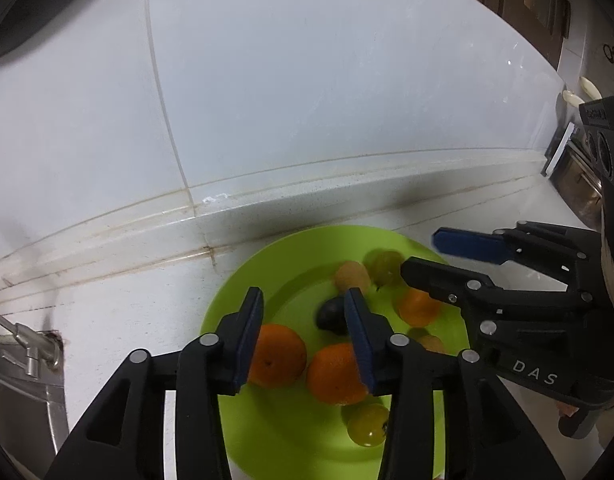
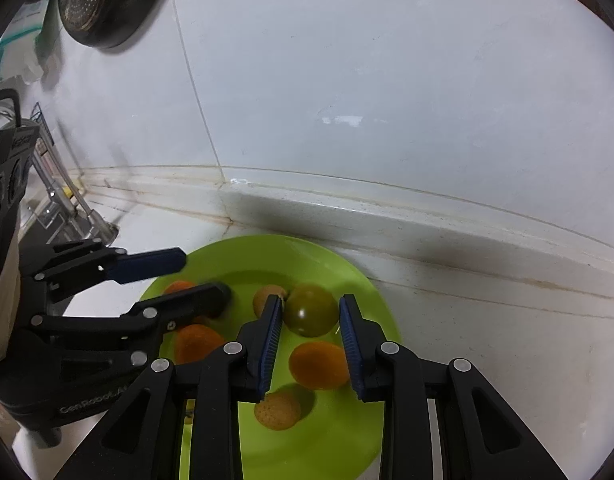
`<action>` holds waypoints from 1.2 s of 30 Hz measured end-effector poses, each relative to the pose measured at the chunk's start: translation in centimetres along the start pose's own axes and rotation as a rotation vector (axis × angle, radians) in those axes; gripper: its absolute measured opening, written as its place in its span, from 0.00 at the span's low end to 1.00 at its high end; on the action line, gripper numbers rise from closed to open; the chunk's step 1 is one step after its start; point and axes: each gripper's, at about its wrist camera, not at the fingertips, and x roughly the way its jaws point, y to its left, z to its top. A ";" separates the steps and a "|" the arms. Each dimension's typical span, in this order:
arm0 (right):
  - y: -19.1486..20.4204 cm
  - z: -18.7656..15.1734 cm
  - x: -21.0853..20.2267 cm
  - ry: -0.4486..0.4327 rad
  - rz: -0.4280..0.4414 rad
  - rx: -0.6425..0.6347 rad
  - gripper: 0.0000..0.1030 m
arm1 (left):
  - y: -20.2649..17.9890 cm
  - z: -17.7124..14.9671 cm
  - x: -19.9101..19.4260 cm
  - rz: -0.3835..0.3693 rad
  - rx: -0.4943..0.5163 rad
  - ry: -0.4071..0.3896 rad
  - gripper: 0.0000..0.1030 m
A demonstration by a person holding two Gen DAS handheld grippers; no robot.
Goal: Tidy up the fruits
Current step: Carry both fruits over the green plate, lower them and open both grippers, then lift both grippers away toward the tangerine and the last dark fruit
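Left hand-held gripper (image 1: 305,312): released above oranges (image 1: 275,354)
Right hand-held gripper (image 2: 310,320): released, straddling green fruit (image 2: 311,309) (centre pads first)
Plate (image 1: 295,440): 1

black left tool (image 1: 303,332) and right tool (image 2: 311,344), blue pads, silver screws.

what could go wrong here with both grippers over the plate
The fruits lie loose and close together on the green plate, so a nudged orange could roll off. The left gripper and right gripper work side by side, jaws open, and may bump. The round green fruit may slip out.
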 end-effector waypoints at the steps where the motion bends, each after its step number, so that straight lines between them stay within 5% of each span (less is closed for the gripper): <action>1: 0.0 0.0 0.0 -0.002 -0.006 0.001 0.38 | 0.0 0.0 -0.3 0.008 0.001 -0.002 0.43; 21: 2.7 -2.1 -9.9 -0.153 -0.082 -0.020 0.38 | -1.8 -2.3 -11.8 0.065 0.038 -0.157 0.64; 36: 5.6 -6.4 -16.3 -0.202 -0.126 -0.011 0.52 | -3.6 -6.8 -17.6 0.045 0.090 -0.228 0.75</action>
